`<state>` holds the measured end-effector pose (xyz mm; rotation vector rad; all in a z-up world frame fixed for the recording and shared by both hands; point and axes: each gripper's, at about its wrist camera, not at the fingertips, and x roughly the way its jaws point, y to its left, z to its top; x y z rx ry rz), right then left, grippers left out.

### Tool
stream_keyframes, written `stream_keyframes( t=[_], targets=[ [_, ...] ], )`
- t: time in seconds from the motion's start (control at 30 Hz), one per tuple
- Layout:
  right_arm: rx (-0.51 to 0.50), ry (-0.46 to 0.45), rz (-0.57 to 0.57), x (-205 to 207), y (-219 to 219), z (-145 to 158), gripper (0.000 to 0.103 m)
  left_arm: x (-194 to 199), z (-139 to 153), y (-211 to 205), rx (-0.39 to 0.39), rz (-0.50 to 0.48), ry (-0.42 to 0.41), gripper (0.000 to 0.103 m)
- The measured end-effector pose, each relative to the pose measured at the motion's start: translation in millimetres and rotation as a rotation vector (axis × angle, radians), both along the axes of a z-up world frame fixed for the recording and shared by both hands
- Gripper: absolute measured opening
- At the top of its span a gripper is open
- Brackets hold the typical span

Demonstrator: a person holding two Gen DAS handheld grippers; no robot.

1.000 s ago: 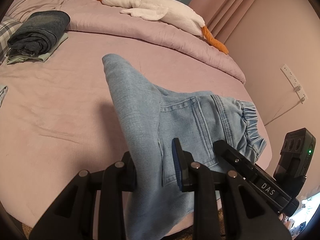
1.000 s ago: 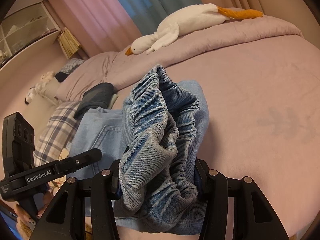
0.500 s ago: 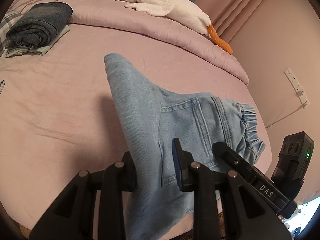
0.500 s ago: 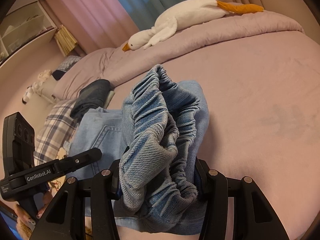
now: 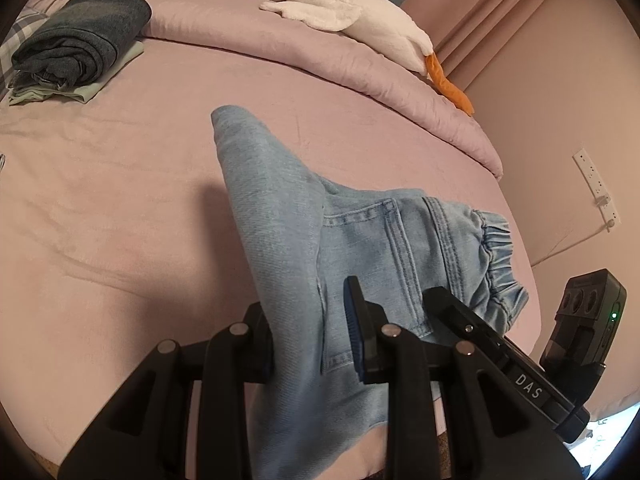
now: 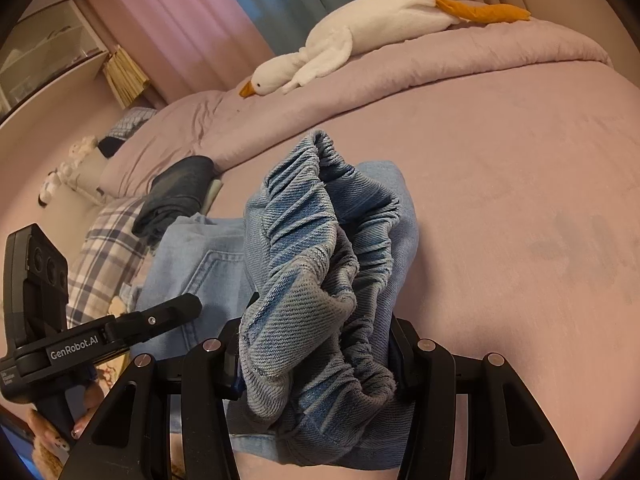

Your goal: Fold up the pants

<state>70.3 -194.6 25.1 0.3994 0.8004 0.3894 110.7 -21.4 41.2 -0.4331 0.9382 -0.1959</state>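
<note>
Pink bed [image 5: 120,200], plush goose [image 5: 340,12] by curtains [image 6: 180,28], left gripper [image 5: 310,340] and right gripper [image 6: 316,364] clamped on jeans [image 5: 360,248]

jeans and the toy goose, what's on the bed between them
Nothing: in the left wrist view only bare pink bedding lies between the jeans and the toy goose.

left gripper [image 5: 310,340]: angled downward, jaws clamped on a fold of the pants [image 5: 304,248] | right gripper [image 6: 316,356]: angled downward, jaws closed on the bunched waistband | fingers [image 6: 82,426] on the left gripper's handle
</note>
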Motion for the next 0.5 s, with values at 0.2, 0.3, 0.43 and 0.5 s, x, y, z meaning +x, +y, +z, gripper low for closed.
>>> stream_keyframes(
  t=[0.2,0.3,0.43,0.5],
  targets=[
    [-0.016,0.013,0.006,6.6,8.2,-5.5,0.053,4.0,-3.6,4.1,0.003,0.016,0.019,0.026],
    [-0.023,0.024,0.007,11.7,10.7,-8.7,0.053,7.9,-8.4,7.8,-0.012,0.023,0.037,0.026],
    [-0.031,0.043,0.007,16.5,12.1,-14.4,0.053,12.9,-14.1,9.1,-0.011,0.021,0.054,0.026],
    [-0.04,0.048,0.006,17.2,12.9,-16.4,0.053,16.2,-18.1,9.9,-0.017,0.022,0.066,0.026]
  ],
)
